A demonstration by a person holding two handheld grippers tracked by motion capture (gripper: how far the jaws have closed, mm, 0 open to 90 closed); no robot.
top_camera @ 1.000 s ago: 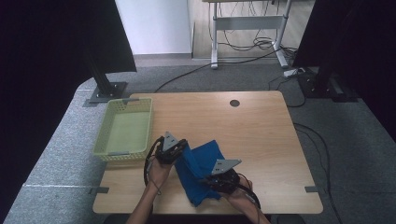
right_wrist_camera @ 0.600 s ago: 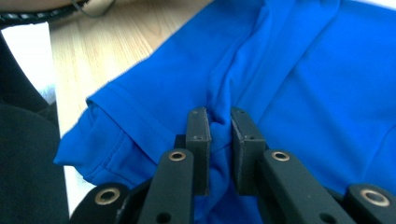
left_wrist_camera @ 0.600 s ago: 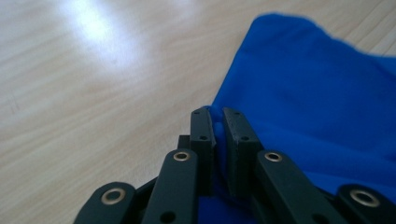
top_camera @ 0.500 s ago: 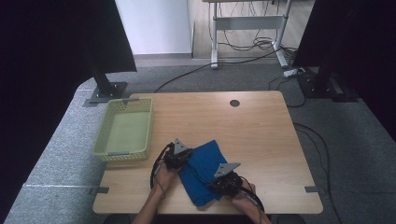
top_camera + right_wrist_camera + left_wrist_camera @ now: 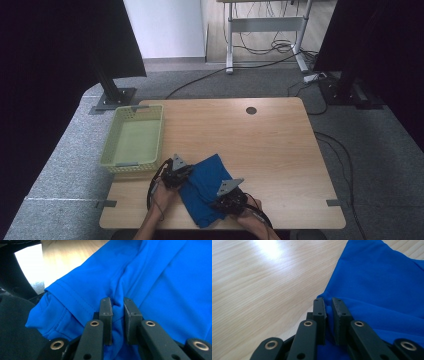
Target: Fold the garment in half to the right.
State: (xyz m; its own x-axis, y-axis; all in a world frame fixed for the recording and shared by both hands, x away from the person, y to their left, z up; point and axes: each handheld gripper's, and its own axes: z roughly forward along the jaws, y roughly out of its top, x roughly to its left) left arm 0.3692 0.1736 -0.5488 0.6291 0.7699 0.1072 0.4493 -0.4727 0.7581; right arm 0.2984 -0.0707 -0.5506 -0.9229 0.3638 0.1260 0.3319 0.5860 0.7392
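Standing at the near edge of the wooden table (image 5: 260, 150), I see dark curtains hanging at nine o'clock, with a black stand foot (image 5: 115, 97) bolted to the grey carpet (image 5: 65, 160) beside them. On the table's left side, at about ten o'clock from the person's hands, sits a pale green basket (image 5: 116, 135) with perforated walls.

Next to the right comes the left gripper (image 5: 175, 172), at the basket's near corner. Its jaws are pinched almost together on an edge of the blue garment (image 5: 205, 187); in the left gripper view the fabric (image 5: 382, 290) is bunched between the pads and drapes away toward three o'clock over the pale wood (image 5: 262, 285), which carries a bright glare.

The garment lies at the near middle of the table, crumpled, between the two grippers and touching both.

The right gripper (image 5: 231, 200) sits at the cloth's near right, at roughly five o'clock from the left one. Its jaws too are nearly closed, clamping a fold of the garment (image 5: 162, 285) close to a hemmed sleeve.

Farther off, at twelve o'clock, a round cable hole (image 5: 251, 110) marks the tabletop; beyond it stand a white desk frame (image 5: 265, 30) and loose cables (image 5: 270, 47) on the floor. More dark curtain closes the room at three o'clock.
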